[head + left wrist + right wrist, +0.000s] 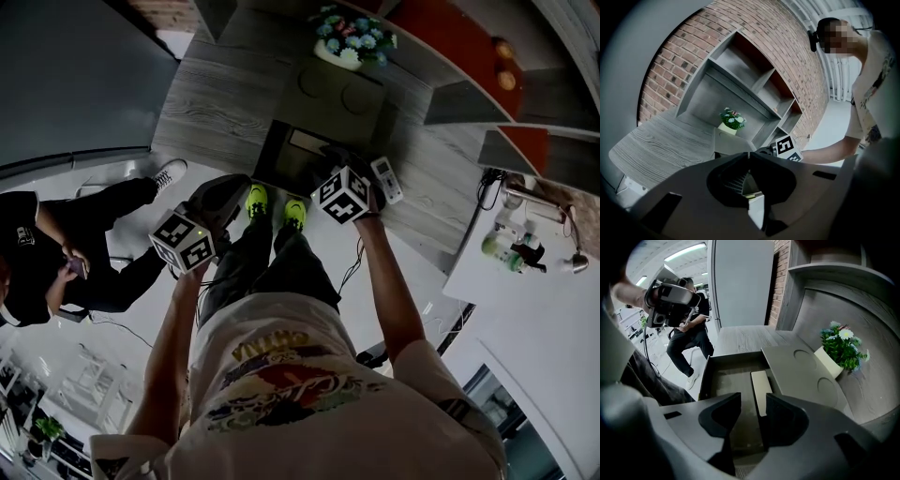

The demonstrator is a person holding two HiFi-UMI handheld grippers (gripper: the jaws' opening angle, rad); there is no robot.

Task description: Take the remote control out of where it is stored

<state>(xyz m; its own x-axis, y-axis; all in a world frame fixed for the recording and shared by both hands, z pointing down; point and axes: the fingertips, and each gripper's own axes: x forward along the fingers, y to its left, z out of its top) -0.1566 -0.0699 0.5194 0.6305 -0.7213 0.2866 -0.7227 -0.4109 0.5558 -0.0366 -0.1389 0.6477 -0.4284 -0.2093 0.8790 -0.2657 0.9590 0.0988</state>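
Note:
A pale, flat remote control [761, 390] lies along the right side of an open dark drawer [723, 380], beside the box's lid. My right gripper [752, 400] hangs over the drawer pointing steeply down, its jaws open, with the remote showing in the gap beyond them and untouched. In the head view its marker cube [342, 194] covers the drawer's [279, 161] near edge. My left gripper [749, 155] is shut with nothing in it, held out to the left at about the table's edge [223, 195].
The drawer belongs to a grey box [342, 94] with two round recesses on top. It stands on a grey wood table [216, 103] next to a potted plant [352, 42]. Grey shelving rises behind. A person [56, 253] sits at the left, and a white table [525, 281] stands at the right.

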